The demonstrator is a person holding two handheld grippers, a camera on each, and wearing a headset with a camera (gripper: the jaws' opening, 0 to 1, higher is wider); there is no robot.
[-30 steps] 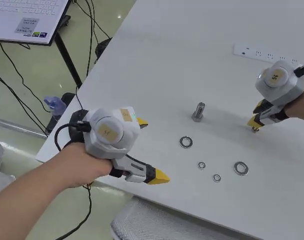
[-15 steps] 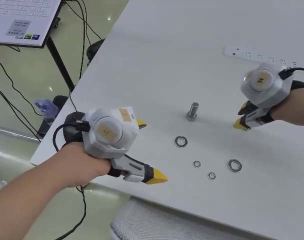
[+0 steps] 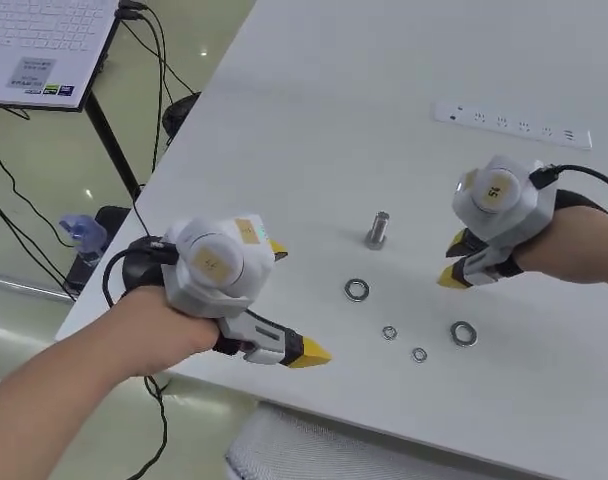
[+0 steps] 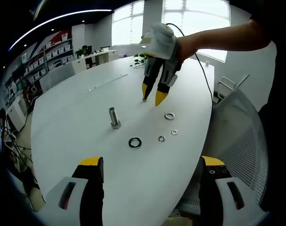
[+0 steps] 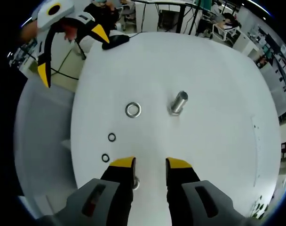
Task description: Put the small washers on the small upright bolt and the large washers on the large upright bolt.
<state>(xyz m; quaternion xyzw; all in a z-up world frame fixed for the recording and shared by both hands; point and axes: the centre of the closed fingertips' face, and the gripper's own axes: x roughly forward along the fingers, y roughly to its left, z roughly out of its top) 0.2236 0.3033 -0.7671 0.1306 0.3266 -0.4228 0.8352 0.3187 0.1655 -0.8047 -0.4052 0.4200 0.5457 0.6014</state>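
The large upright bolt (image 3: 377,229) (image 4: 114,117) (image 5: 178,102) stands mid-table. One large washer (image 3: 356,290) (image 5: 132,109) lies in front of it and a second (image 3: 463,333) (image 4: 169,116) lies under my right gripper. Two small washers (image 3: 389,332) (image 3: 419,354) rest between them. My right gripper (image 3: 457,259) (image 5: 150,163) hovers just above the table, open by a narrow gap with nothing between its fingers. It hides the spot behind it. My left gripper (image 3: 296,300) (image 4: 151,162) is wide open near the table's front edge, left of the washers.
A white power strip (image 3: 511,124) lies at the far right of the white table (image 3: 304,120). A laptop (image 3: 44,45) on a stand and cables are off the table's left edge. A mesh chair back (image 3: 284,450) sits below the front edge.
The camera has shifted. My right gripper has moved nearer the bolt and down towards the washers, and a small upright bolt seen at its tip before is now covered. The left gripper has held still.
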